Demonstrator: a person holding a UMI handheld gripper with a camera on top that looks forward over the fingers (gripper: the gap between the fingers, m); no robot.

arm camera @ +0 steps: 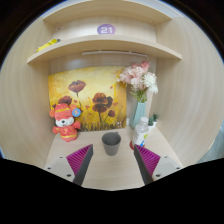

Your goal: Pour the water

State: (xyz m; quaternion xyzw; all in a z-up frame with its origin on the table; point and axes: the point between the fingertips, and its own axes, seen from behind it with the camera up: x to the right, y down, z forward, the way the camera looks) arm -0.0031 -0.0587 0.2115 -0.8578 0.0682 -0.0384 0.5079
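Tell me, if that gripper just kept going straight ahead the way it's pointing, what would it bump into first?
Most likely the small dark cup, which stands just ahead of the open gripper, roughly centred between its fingers. Beyond it is the flower painting against the back wall. Depth is hard to judge from this single view.

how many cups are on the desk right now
1. A single dark cup stands on the desk, just ahead of the open gripper, between the stuffed toy and the flower vase. Nothing seems to hide another.
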